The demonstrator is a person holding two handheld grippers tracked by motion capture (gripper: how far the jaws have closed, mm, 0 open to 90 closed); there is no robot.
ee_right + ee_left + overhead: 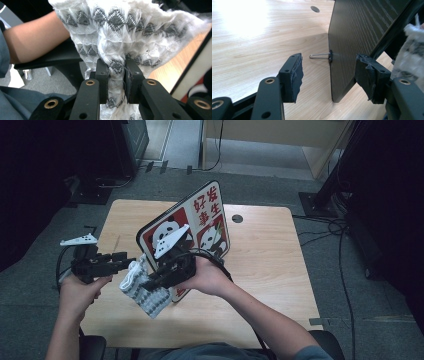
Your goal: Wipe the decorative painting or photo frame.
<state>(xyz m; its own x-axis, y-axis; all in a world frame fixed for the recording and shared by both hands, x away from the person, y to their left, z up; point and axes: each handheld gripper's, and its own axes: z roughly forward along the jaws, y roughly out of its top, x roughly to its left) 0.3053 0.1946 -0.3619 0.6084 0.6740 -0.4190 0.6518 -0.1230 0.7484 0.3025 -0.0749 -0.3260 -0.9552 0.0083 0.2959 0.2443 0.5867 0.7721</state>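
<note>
Right gripper [116, 72]: jaws pinched tight on a bunched fold of the white cloth [125, 30] with the grey zigzag pattern; the rest of the cloth hangs off the jaws, clear of the table [260, 265]. Left gripper [328, 75]: jaws wide apart, nothing pressed between the pads; cloth sits just off its right jaw, not gripped. Straight ahead of the left jaws stands the panda board [192, 227], tilted, near edge on the tabletop. From the left gripper view I see its dark back face with a binder clip [323, 56] on the edge, wire handle sticking out flat. Board is just behind the right gripper and touches or nearly touches the cloth. Cable hole [237, 218] in the table beyond the board.
</note>
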